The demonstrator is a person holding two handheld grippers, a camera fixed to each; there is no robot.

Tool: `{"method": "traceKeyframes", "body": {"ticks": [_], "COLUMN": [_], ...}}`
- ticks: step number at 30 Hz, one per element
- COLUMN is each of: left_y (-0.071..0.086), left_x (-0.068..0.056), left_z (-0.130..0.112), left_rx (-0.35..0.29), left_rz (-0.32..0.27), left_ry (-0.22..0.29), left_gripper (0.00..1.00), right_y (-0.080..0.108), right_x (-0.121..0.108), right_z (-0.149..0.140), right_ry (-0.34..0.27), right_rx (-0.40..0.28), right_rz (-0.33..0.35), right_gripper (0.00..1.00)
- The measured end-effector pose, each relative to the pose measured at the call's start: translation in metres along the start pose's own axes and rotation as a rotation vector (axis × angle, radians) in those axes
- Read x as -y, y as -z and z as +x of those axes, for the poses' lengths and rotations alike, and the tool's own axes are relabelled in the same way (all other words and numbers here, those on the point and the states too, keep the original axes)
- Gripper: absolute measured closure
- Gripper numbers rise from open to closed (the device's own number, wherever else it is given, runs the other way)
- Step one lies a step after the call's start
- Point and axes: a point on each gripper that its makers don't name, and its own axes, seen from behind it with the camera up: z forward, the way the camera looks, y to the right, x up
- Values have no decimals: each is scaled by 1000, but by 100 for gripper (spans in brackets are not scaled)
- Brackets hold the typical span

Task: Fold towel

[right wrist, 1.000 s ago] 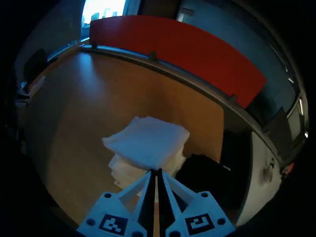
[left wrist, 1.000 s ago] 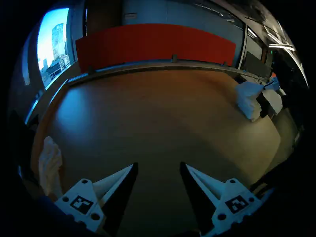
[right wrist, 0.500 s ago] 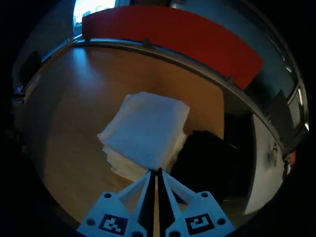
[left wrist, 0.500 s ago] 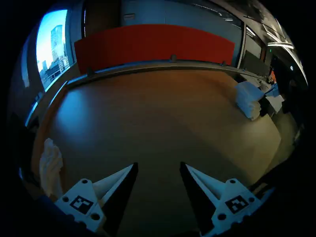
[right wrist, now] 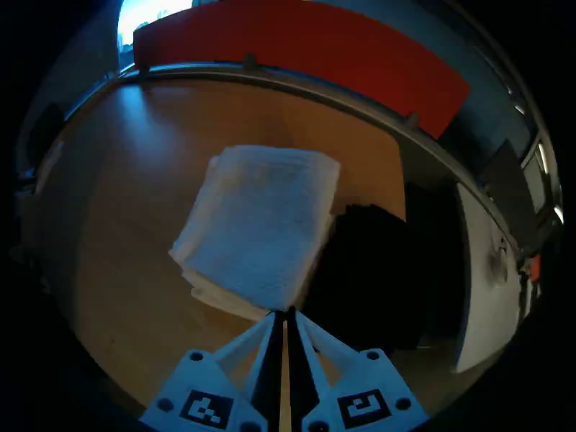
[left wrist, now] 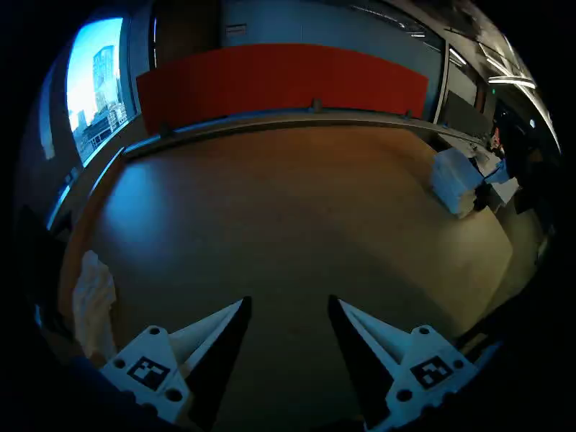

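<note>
**Left gripper view:** left claw is open wide and empty, low over the bare bench. A crumpled towel lies at 9 o'clock by the bench edge, unfolded, prob. the next piece to do. The stack of folded white cloths sits at 2 o'clock near the far-right edge, well apart from this claw. Red divider runs along the back at 12, window at 10–11. Nothing stands btwn this claw & the crumpled towel.

**Right gripper view:** right claw is closed, tips pinching the near corner of the folded towel. That towel lies on top of the stack, approx. squared w/ the layers below. Step in hand, as I judge it: folding is done and the piece is being set on the pile. Next move calls for opening the claw & backing out toward 6 w/o dragging the corner, or the top layer skews. A dark shape is at 3 o'clock past the bench edge; can't tell what it is. The stack sits close to that edge, so a tug that way could tip it off.
</note>
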Motion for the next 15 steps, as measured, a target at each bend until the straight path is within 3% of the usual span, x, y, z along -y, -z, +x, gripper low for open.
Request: {"method": "traceKeyframes", "body": {"ticks": [15], "left_y": [-1], "left_x": [-2], "left_z": [0], "left_rx": [7], "left_rz": [-1], "left_ry": [-9], "left_gripper": [22], "right_y": [-11], "right_x": [2], "right_z": [-2], "right_ry": [-4], "right_rx": [2], "right_rz": [-15], "right_gripper": [96]}}
